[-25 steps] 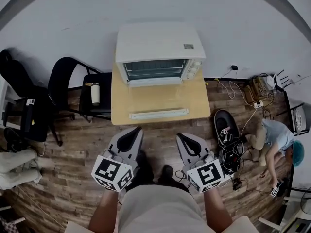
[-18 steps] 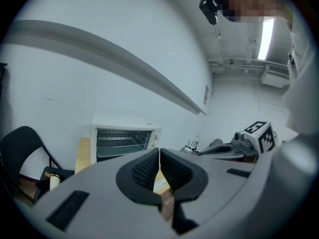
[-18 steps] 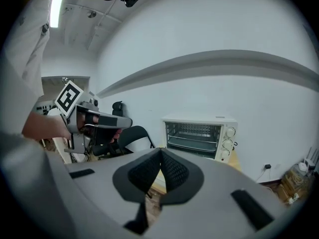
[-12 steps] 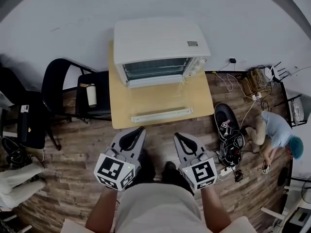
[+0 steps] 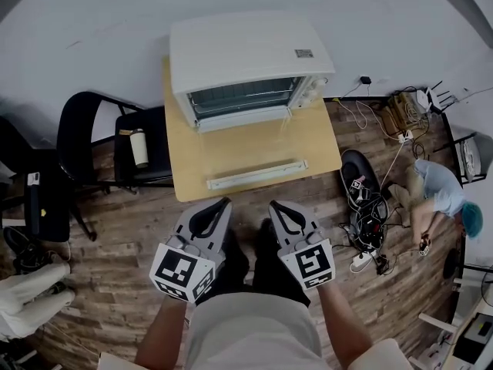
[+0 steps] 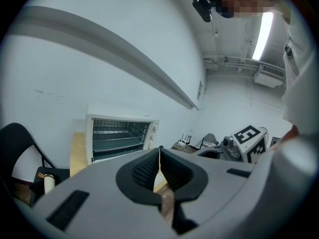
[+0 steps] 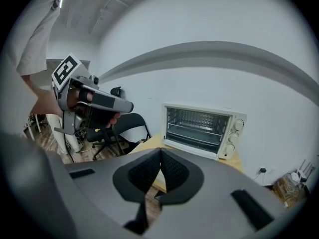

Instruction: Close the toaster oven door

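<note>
Closer in: left gripper [image 5: 223,203] and right gripper [image 5: 274,205], jaws together, empty. Approach phase; next, swing dropped glass door [image 5: 256,174] of white toaster oven [image 5: 250,56] up.

Toaster oven [image 5: 250,60] on table [image 5: 262,149], rear, against wall [image 5: 92,21]; chair [image 5: 158,129] with bottle [image 5: 139,148] left; cables [image 5: 370,230] on floor [image 5: 115,222] right.

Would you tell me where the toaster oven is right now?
In the head view, the toaster oven sits at the back of the wooden table, against the white wall, right of the black chair.
</note>
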